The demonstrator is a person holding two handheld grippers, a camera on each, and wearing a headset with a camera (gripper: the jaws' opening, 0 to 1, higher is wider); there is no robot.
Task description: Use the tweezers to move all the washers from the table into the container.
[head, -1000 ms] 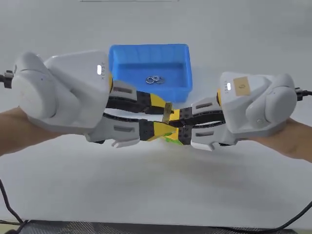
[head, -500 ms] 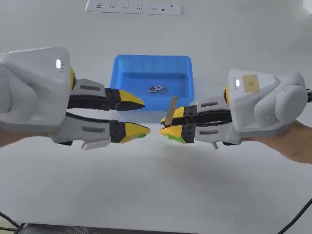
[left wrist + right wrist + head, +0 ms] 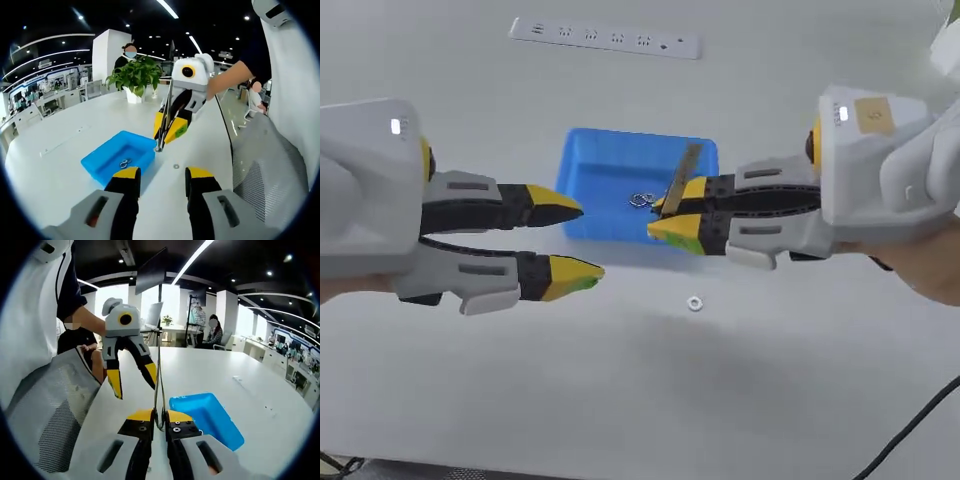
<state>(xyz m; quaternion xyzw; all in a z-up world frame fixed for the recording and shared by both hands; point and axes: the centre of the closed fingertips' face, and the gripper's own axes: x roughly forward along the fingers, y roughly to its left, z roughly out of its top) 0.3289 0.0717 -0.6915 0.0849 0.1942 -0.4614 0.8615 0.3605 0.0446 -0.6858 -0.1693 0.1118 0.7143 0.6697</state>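
Roughly two washers (image 3: 641,201) already in blue container (image 3: 592,170). One loose washer (image 3: 695,303) left on desk (image 3: 620,400), near container front. Right gripper (image 3: 653,220) fingers narrow, clamping tweezers (image 3: 682,178). Left gripper (image 3: 590,240) fingers wide, empty. Task looks mostly done.

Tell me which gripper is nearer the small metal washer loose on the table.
Right. The right gripper, shut on the thin metal tweezers, hangs just beyond the small metal washer; the left gripper is open, farther off to its left.
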